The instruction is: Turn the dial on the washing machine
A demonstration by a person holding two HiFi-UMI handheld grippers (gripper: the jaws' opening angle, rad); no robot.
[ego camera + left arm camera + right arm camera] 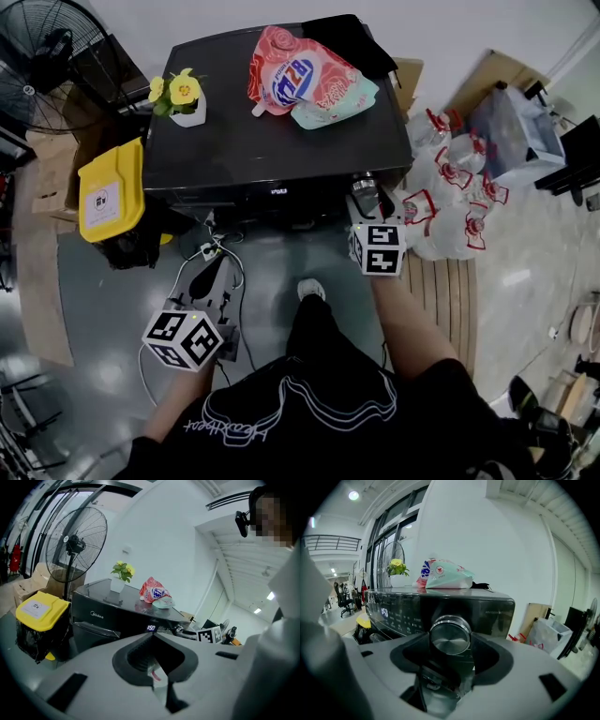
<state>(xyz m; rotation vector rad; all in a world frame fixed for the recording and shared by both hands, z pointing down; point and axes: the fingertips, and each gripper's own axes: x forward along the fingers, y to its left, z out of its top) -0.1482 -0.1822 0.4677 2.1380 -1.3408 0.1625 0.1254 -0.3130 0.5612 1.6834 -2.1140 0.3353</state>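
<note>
Brushed-steel round dial, centre frame on the glossy black washing machine, sits clamped in your right tool. Your left tool, lower left, is closed and empty. The grip looks made; the turn is yet to do.

Head view steeply down, both gripper views face washing machine, right nearest

Workshop-like hall: pedestal fan, cardboard, water jugs.

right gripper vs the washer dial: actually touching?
Touching. In the right gripper view, the right gripper has a jaw against each side of the silver dial, with no gap showing at either side of its rim.
</note>
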